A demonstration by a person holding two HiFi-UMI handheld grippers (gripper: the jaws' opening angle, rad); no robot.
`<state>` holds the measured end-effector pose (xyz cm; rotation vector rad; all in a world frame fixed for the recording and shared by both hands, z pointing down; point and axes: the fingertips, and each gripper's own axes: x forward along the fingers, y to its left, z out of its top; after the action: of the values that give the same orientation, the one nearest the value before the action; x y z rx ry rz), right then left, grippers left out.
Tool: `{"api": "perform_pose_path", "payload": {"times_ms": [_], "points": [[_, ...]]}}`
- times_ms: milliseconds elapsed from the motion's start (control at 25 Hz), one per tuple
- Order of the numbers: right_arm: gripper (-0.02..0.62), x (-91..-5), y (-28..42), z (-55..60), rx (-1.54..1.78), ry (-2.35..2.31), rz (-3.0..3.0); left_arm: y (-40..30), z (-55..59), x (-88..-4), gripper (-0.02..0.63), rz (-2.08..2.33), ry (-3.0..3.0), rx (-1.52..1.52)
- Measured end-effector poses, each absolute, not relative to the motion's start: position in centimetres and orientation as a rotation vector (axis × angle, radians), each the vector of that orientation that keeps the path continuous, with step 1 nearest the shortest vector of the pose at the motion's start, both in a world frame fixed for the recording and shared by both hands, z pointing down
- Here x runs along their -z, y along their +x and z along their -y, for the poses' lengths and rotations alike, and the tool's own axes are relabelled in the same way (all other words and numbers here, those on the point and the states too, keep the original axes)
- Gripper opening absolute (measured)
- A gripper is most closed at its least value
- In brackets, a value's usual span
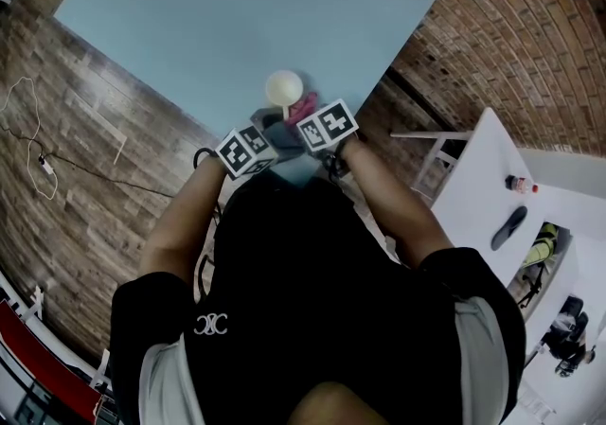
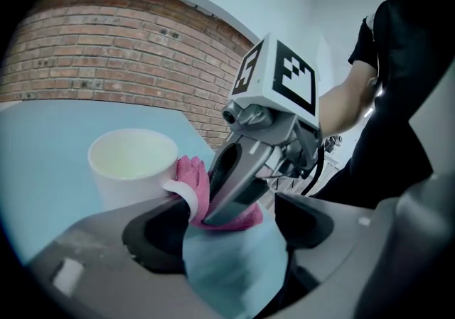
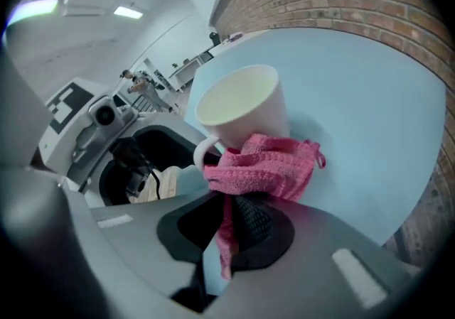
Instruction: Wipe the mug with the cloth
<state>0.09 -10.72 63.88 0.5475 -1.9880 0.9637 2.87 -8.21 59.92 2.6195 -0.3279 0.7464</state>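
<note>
A white mug [image 1: 284, 89] stands near the front corner of the light blue table [image 1: 237, 16]. A pink cloth [image 1: 303, 108] lies against its side by the handle. My right gripper [image 3: 231, 229] is shut on the cloth [image 3: 266, 168], which bunches up against the mug [image 3: 238, 104]. In the left gripper view the mug [image 2: 135, 165] is just ahead on the left, its handle [image 2: 181, 193] close to the left jaw. My left gripper [image 2: 227, 239] stands open with only bare table between its jaws. The right gripper [image 2: 245, 175] reaches in from the right with the cloth [image 2: 195, 186].
The table's front edge runs just under both grippers [image 1: 270, 130]. Brick-patterned floor surrounds the table. A white table [image 1: 473, 186] at the right carries a small bottle [image 1: 519, 184] and a dark object [image 1: 508, 227]. A cable [image 1: 38, 163] lies on the floor at the left.
</note>
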Motion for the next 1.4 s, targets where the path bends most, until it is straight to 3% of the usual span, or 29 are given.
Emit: {"api": "perform_pose_path", "payload": {"times_ms": [160,600,760,840,880,920,1400], "points": [[0.038,-63.4,0.9,12.7,-0.97,0.719,2.058,2.7,8.3,-60.3,0.383,0.348,2.621,-0.757],[0.038,-56.5,3.2,15.0,-0.499,0.966,2.366,-0.1,8.9,-59.7,0.345,0.551,2.574,-0.796],[0.038,-55.8,3.2,14.3,-0.37,0.935,2.381,-2.3,9.4,-59.1,0.258,0.696,2.54,-0.774],[0.038,-55.7,3.1,14.1,-0.366,0.928,2.393,-3.6,9.8,-59.0,0.139,0.782,2.518,-0.771],[0.038,-55.5,3.2,14.1,-0.369,0.93,2.403,-4.2,10.0,-59.0,0.023,0.833,2.507,-0.775],[0.038,-55.3,3.3,14.2,-0.37,0.936,2.414,-4.7,10.2,-59.1,0.002,0.877,2.495,-0.778],[0.038,-53.0,3.7,13.0,-0.227,0.922,2.5,-7.0,8.4,-58.4,0.002,1.144,2.371,-0.682]]}}
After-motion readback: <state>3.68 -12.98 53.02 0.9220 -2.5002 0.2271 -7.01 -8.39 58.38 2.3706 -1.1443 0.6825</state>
